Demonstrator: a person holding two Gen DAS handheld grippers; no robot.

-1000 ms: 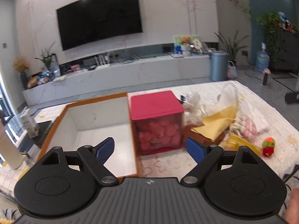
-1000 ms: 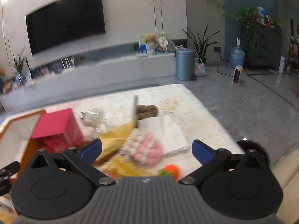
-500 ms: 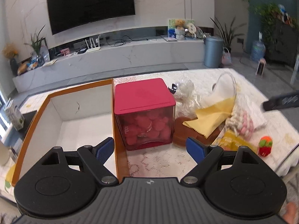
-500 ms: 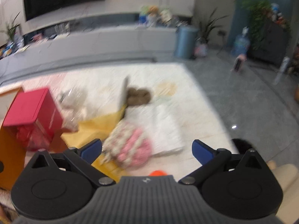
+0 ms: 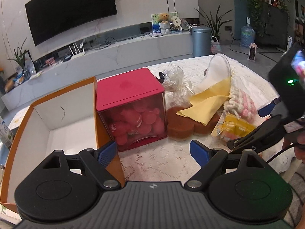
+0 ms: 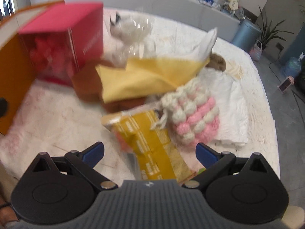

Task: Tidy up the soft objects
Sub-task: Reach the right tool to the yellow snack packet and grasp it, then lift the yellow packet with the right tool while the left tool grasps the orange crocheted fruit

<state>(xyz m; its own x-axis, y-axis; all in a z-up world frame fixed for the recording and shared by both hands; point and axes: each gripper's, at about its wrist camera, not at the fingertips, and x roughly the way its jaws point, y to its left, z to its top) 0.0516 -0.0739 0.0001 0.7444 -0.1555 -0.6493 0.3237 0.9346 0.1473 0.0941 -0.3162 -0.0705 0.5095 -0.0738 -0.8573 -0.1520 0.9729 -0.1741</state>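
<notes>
An open orange box with a white inside (image 5: 57, 126) stands at the table's left. A red-lidded clear box of pink pads (image 5: 131, 106) stands beside it. To the right lie a brown sponge (image 5: 179, 126), a yellow cloth (image 5: 207, 103), a pink-and-white knitted piece (image 5: 242, 106) and a yellow packet (image 5: 234, 127). My left gripper (image 5: 153, 153) is open and empty in front of the red box. My right gripper (image 6: 149, 153) is open, low over the yellow packet (image 6: 152, 145), with the knitted piece (image 6: 192, 118) just beyond. The right wrist view is blurred.
A crumpled clear bag (image 5: 175, 82) and a clear plastic container (image 5: 219, 70) lie behind the cloth. A white folded cloth (image 6: 232, 110) lies under the knitted piece. The table's right edge (image 6: 274, 129) drops to the floor. A TV wall stands far behind.
My right gripper has dropped down and forward over the pile and now shows at the right of the left wrist view. My left gripper has moved a little closer to the red box.
</notes>
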